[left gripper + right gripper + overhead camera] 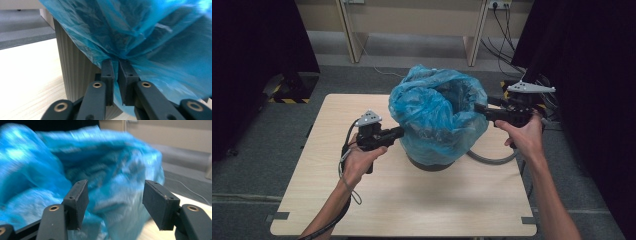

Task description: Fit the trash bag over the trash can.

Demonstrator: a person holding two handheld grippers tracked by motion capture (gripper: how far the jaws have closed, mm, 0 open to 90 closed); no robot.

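While perched mid-table over a dark ribbed bin, draped as a blue plastic bag across the bin's rim and down its sides, mouth gaping upward. Seen from the high view between both tools. Held at the bag's left flank by the left gripper, jaws nearly together with a pinched fold of blue film gathered between the pads, only a narrow slit left. Met on the opposite side by the right gripper, level with the bag's upper edge, jaws standing well apart and gripping nothing; blue film blurred just beyond the pads, contact impossible to tell. Gripped from below by a hand on the left and another hand on the right. Trailed by a grey cable curving over the tabletop beside the bin's base.
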